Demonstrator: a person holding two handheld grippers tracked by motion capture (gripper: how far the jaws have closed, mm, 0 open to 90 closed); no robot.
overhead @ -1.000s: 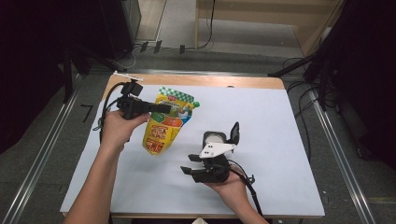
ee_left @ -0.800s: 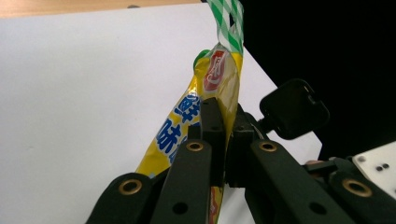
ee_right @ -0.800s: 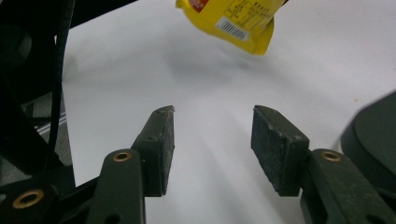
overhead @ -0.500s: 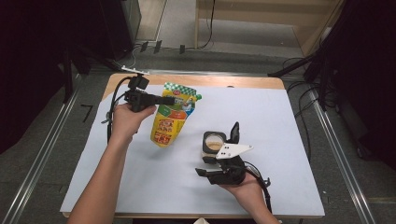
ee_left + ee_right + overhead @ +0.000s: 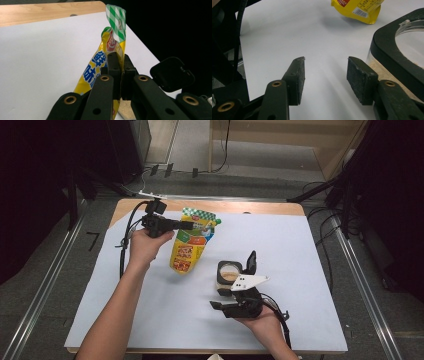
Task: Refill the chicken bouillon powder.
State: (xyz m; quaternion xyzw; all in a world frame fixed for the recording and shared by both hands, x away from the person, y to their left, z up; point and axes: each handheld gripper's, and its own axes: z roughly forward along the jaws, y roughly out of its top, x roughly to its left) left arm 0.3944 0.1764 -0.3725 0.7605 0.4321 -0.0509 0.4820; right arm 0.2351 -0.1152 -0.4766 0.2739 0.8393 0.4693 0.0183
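Note:
A yellow snack pouch (image 5: 189, 249) with a green-and-white checked top hangs tilted over the white sheet. My left gripper (image 5: 187, 226) is shut on the pouch's upper part; in the left gripper view the pouch (image 5: 110, 47) is pinched between the two closed jaws of the left gripper (image 5: 120, 63). A small clear jar (image 5: 228, 276) of tan powder stands with its black flip lid (image 5: 251, 262) open. My right gripper (image 5: 221, 299) sits low just in front of the jar. In the right gripper view, the right gripper (image 5: 325, 67) stands open with nothing between its jaws, and the jar (image 5: 387, 42) is close on the right.
A white sheet (image 5: 300, 250) covers most of the wooden table (image 5: 260, 208). Metal rails run along both sides of the table, and cables lie on the floor beyond its far edge. The pouch's lower end (image 5: 359, 10) hangs near the sheet ahead of the right gripper.
My left gripper has carried the pouch to the right and farther away. My right hand has drawn back toward the near edge and a little right, away from the jar.

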